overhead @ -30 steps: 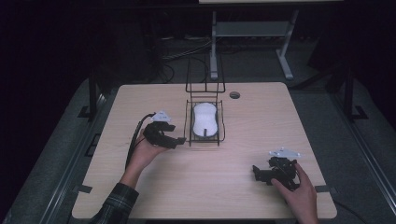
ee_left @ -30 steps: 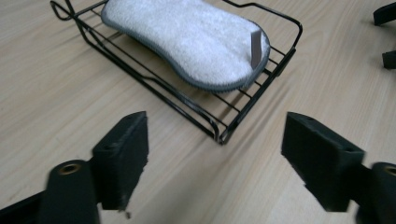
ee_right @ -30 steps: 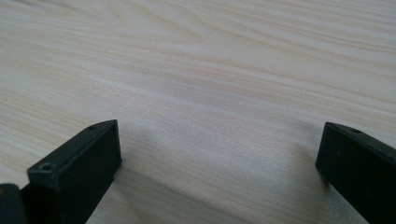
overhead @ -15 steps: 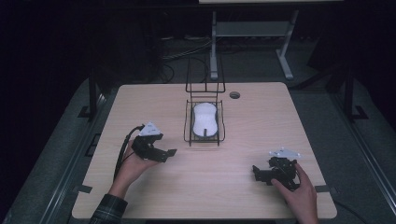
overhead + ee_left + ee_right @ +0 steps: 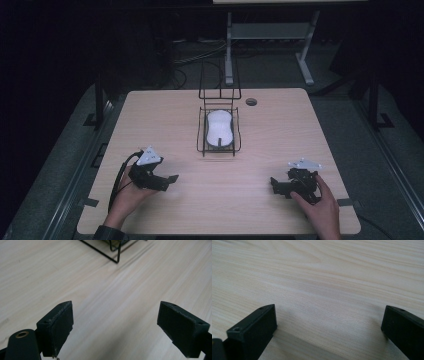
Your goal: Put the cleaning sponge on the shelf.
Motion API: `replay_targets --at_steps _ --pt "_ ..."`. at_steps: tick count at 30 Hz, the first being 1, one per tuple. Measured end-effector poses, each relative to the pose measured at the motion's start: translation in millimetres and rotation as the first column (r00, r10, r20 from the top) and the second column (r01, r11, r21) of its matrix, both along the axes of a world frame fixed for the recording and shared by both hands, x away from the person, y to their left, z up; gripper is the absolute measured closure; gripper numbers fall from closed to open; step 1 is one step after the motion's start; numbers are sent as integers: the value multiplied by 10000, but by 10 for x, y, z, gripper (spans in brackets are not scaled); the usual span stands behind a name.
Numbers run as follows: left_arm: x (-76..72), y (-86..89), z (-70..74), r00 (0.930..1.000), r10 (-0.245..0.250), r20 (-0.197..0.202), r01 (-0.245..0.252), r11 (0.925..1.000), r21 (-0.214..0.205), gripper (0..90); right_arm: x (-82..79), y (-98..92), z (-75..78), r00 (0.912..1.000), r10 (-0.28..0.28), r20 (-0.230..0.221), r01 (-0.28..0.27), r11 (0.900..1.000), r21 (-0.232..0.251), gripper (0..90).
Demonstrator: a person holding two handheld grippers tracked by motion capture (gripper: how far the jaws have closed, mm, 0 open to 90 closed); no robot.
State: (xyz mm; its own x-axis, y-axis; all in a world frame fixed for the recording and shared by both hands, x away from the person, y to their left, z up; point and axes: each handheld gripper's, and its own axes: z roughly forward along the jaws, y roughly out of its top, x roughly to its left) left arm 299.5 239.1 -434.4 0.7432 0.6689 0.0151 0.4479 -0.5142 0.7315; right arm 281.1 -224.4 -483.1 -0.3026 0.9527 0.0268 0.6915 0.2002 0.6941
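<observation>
A light wooden table [image 5: 280,145] is seen from above, set in a dark room. Near the middle of the table, toward its far side, a black wire basket [image 5: 219,134] is placed, with a tall wire frame rising at its far end. Inside the basket a white computer mouse [image 5: 219,128] is laid lengthwise. Just to the right of the basket's far end, a small dark round hole [image 5: 251,102] is set into the tabletop.

The left gripper [image 5: 167,180] is held low over the near left part of the table by the person's left hand [image 5: 131,195], with a grey three-cornered plate on top and a black cable trailing behind it. Its jaws are spread wide apart and nothing is held between them. In the left gripper view, bare wood is seen between the two black jaws, and a corner of the wire basket [image 5: 110,250] is seen ahead at the top edge, well apart from the jaws.

The right gripper [image 5: 278,186] is held over the near right part of the table by the person's right hand [image 5: 322,205], pointing toward the left. Its jaws are likewise parted and empty, and wood grain is seen between them in the right gripper view.

The stretch of table between both grippers and the basket is open wood. Beyond the table, a white metal stand [image 5: 270,35] and loose cables [image 5: 200,50] are seen on the dark floor.
</observation>
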Motion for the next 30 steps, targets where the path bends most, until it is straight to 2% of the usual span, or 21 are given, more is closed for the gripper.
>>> replay_targets --at_steps 6,18,22,30 --pt "-148 7 -152 9998 -30 -207 46 9972 740 128 -1 0 0 10000 1 -2 -1 10000 3 0" --pt "-263 47 -307 9983 -10 -580 64 9956 933 127 -4 0 0 10000 6 1 -6 10000 16 0" --pt "-287 77 -344 9977 41 -670 1 9980 626 127 -4 -2 -1 10000 25 22 -25 10000 -2 0" --pt "-339 159 -405 9997 -154 -201 155 9999 53 127 -5 -4 -2 10000 44 39 -44 10000 -21 0"
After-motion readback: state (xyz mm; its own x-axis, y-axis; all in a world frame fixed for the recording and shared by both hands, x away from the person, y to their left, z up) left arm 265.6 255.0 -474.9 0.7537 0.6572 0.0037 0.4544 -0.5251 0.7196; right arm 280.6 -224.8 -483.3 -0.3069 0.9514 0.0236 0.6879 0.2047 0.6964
